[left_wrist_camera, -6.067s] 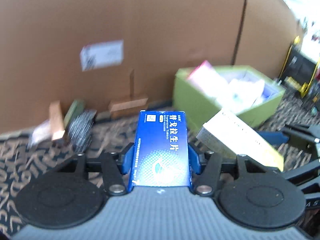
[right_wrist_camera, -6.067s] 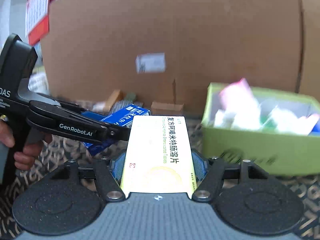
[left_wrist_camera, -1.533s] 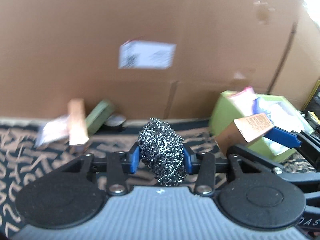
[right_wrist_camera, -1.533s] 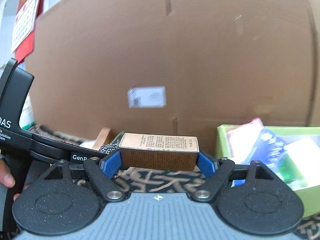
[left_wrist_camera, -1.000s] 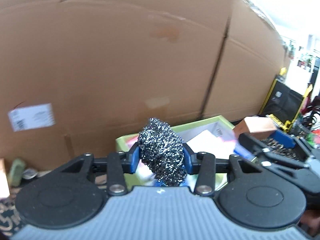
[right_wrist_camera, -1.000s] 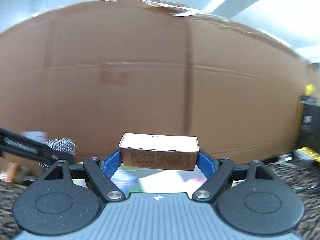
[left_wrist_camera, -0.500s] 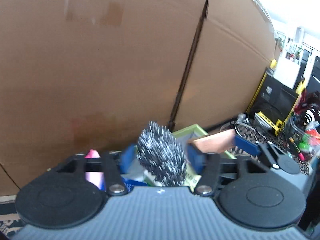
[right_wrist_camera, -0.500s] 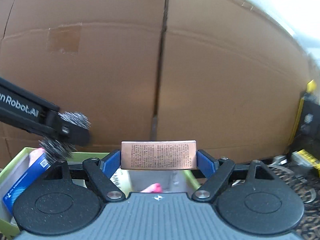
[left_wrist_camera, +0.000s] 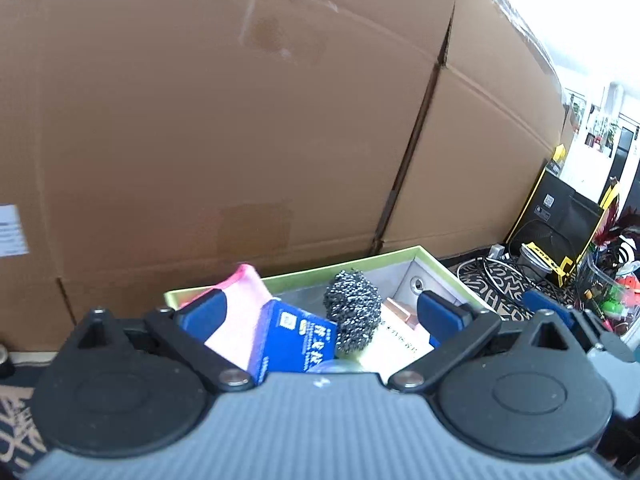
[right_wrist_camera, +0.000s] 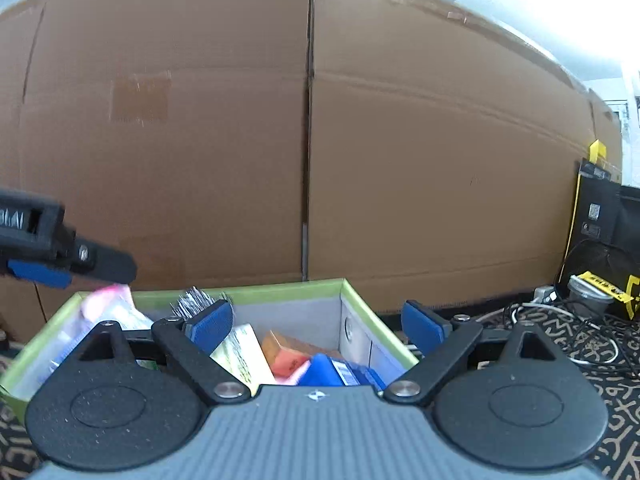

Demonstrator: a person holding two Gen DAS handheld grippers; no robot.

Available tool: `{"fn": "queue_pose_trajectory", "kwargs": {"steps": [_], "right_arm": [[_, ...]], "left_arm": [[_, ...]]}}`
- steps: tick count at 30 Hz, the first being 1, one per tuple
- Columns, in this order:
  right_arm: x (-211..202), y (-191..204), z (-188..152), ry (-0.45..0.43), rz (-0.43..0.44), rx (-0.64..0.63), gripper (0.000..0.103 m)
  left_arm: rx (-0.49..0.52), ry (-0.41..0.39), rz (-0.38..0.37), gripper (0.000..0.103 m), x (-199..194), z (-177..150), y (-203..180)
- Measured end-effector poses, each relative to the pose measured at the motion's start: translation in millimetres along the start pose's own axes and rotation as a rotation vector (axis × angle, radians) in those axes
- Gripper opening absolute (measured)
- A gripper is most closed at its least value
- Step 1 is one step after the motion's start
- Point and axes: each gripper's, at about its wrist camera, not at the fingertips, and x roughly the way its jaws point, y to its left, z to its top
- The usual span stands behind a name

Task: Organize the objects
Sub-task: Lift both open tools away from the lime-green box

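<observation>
Both grippers hover over the green box [left_wrist_camera: 360, 261], and the jaws of both are opening. In the left wrist view my left gripper [left_wrist_camera: 320, 314] stands wide. The steel wool ball [left_wrist_camera: 352, 320] sits loose below it in the box, touching neither pad. Beside the ball lie a blue medicine box [left_wrist_camera: 298, 340], a pink packet [left_wrist_camera: 240, 304] and the copper box [left_wrist_camera: 400, 312]. My right gripper [right_wrist_camera: 316, 324] has nothing between its pads. Below it in the green box [right_wrist_camera: 248, 294] are the copper box [right_wrist_camera: 286, 350], a blue box [right_wrist_camera: 332, 370] and a pale yellow box [right_wrist_camera: 240, 346].
A tall cardboard wall [left_wrist_camera: 240, 120] stands right behind the green box. Cables and a black and yellow case [right_wrist_camera: 600, 240] lie on the patterned cloth to the right. The left gripper's finger [right_wrist_camera: 44, 270] reaches in from the left of the right wrist view.
Both grippers have opened. The steel wool ball has left the left pads and the copper box has left the right pads; both now lie in the green box.
</observation>
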Motion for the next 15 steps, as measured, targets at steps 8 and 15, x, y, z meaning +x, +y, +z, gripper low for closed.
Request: {"fn": "queue_pose_trajectory", "kwargs": {"steps": [8,15], "right_arm": [[-36.6,26.5,16.6,-0.090,0.082,0.012,0.098],[-43.9,62.9,12.4,-0.061,0.160,-0.027,0.098]], "left_arm": [[0.029,-0.017,0.137,0.103,-53.1,-13.3,13.3],[-0.035,0.027,0.282,0.103,-83.1,-28.5,59.8]]}}
